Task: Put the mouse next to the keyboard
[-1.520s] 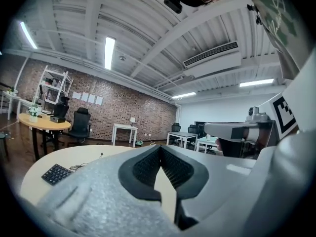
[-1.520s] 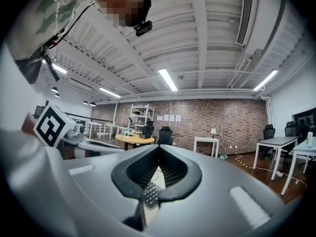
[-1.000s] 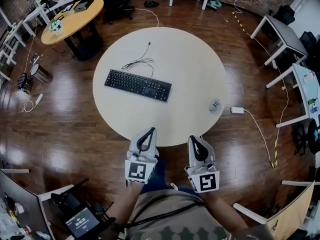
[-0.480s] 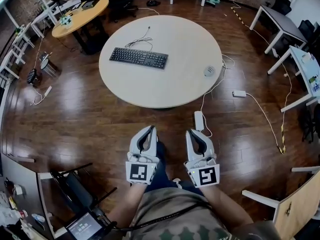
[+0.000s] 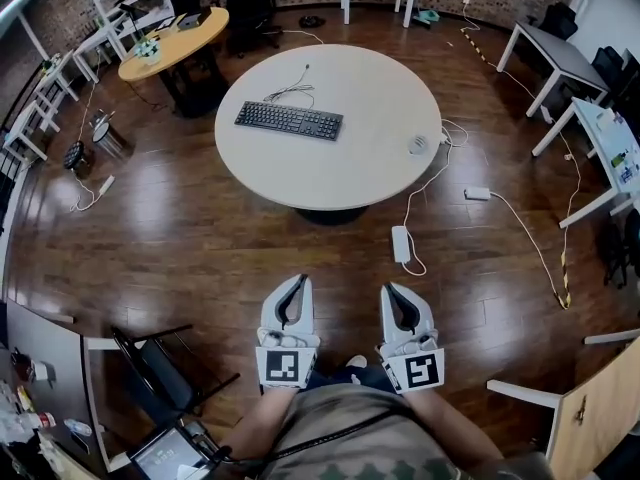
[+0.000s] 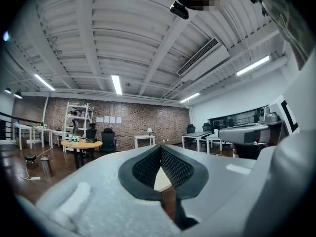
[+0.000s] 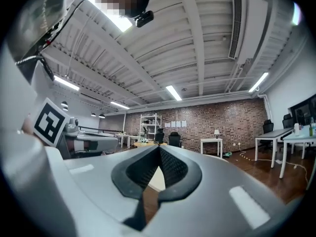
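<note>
The mouse (image 5: 418, 145) should be light, rigid and smooth-shelled: pinch it across its sides. Your left hand-held gripper (image 5: 296, 284) and right hand-held gripper (image 5: 393, 292) are pressed together, empty.

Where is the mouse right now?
In the head view, the mouse sits near the right edge of the round table, well apart from the keyboard, which lies toward the table's left side.
</note>
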The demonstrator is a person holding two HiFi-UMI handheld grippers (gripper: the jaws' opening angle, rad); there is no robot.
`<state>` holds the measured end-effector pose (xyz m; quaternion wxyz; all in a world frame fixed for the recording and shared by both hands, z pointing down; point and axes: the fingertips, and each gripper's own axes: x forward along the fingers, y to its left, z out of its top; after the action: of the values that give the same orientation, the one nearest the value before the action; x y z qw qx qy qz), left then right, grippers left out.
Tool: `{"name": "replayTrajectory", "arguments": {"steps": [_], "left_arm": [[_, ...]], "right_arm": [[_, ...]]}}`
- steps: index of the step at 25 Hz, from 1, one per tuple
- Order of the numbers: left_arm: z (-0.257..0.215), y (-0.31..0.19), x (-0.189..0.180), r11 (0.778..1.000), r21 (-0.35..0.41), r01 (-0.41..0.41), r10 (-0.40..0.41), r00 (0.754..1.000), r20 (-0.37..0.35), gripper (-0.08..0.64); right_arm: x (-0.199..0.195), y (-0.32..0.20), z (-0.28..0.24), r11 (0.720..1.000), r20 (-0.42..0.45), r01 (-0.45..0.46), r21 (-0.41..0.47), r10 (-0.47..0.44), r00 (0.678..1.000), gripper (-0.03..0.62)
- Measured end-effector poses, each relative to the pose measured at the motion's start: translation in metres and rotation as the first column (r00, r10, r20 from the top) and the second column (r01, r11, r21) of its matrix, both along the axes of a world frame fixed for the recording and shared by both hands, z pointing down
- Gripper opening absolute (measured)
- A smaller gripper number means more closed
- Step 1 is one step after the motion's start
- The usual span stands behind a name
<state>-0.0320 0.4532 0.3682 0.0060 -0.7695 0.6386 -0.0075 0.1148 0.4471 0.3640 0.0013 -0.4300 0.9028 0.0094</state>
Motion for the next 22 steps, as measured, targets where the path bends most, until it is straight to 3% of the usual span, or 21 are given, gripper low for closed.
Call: {"name": "replayTrajectory", "arguments": {"steps": [11,22], "left_arm": [[-0.022,0.04,-0.041,1.0,0.011,-0.022,0.022,1.0,-0.011,0.002],[-0.034,0.055,-0.079,0.998,0.052,-0.018,0.018,1.0,-0.015,0.002]], "right_arm": [[-0.053,0.031,-0.014,1.0,-0.004,0.017,-0.008,-0.017,1.0,0.005],[-0.099,0.043,-0.035,0.996,-0.047,0.043,0.076,-0.04,0.998,0.003]]}}
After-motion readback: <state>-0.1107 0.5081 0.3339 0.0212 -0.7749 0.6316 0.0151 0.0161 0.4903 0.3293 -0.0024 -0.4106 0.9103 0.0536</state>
